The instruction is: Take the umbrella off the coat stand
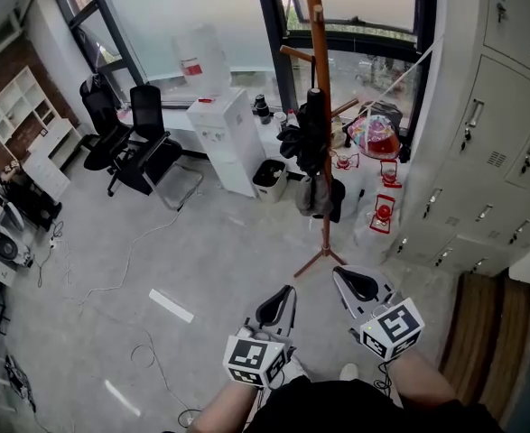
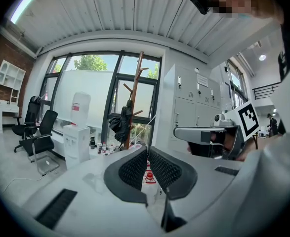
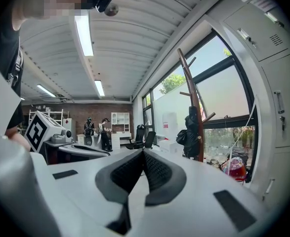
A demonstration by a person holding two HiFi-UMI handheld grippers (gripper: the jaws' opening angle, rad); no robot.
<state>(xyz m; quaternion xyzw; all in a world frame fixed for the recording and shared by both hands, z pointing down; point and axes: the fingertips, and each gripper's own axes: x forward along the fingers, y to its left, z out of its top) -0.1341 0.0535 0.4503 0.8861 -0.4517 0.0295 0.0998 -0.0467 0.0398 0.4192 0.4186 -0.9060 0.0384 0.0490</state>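
Note:
A brown wooden coat stand (image 1: 321, 79) rises before the window, its feet on the grey floor. A folded black umbrella (image 1: 311, 133) hangs on it about halfway up. My left gripper (image 1: 288, 292) and right gripper (image 1: 339, 275) are side by side low in the head view, short of the stand's feet, both shut and empty. In the left gripper view the stand (image 2: 134, 93) and umbrella (image 2: 122, 123) are ahead, left of my shut left gripper (image 2: 147, 151). In the right gripper view the umbrella (image 3: 191, 132) hangs on the stand (image 3: 190, 83), right of my shut right gripper (image 3: 144, 153).
A white water dispenser (image 1: 227, 138) and a small bin (image 1: 269, 177) stand left of the stand, with black office chairs (image 1: 145, 147) further left. Grey lockers (image 1: 490, 142) line the right. Red lanterns (image 1: 384, 211) and bags sit by the window. Cables lie on the floor.

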